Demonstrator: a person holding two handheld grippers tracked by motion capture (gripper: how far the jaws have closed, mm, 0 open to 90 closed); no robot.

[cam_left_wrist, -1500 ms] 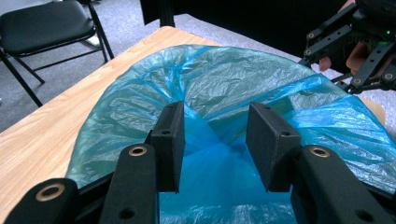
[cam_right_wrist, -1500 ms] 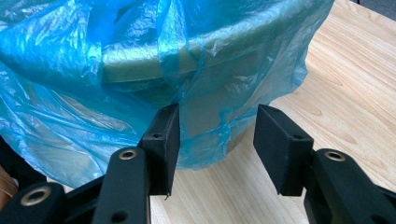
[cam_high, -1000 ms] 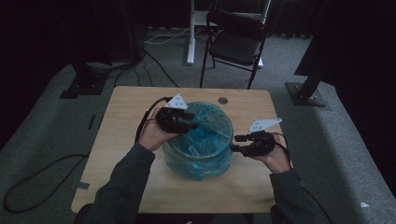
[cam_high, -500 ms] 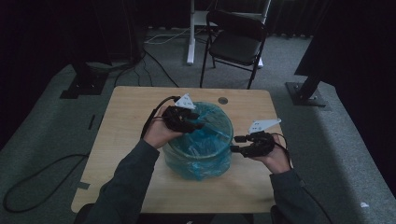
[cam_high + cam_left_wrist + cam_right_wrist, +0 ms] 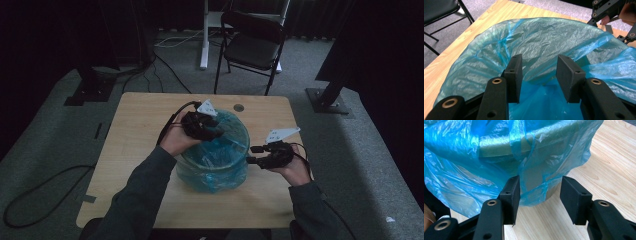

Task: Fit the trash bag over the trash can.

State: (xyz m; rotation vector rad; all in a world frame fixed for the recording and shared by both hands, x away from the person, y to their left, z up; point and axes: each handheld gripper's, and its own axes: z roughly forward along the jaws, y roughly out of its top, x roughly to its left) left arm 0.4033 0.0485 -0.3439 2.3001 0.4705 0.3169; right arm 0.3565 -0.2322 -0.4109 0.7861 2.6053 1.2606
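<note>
A: Left side first. What do I see?

B: My left gripper [image 5: 202, 125] hangs over the near-left rim of the bin [image 5: 215, 170], forearm angled in from the bottom, wrist bent down. Its jaws stand apart above the blue bag [image 5: 544, 45]; nothing is pinched between them.

A: And the bin itself?

B: It stands mid-table [image 5: 135, 125], bag draped over its rim and down its sides.

A: Right side?

B: My right gripper [image 5: 255, 155] is held level beside the bin's right wall, jaws apart, a loose bag flap hanging in front of them, unclamped.
</note>
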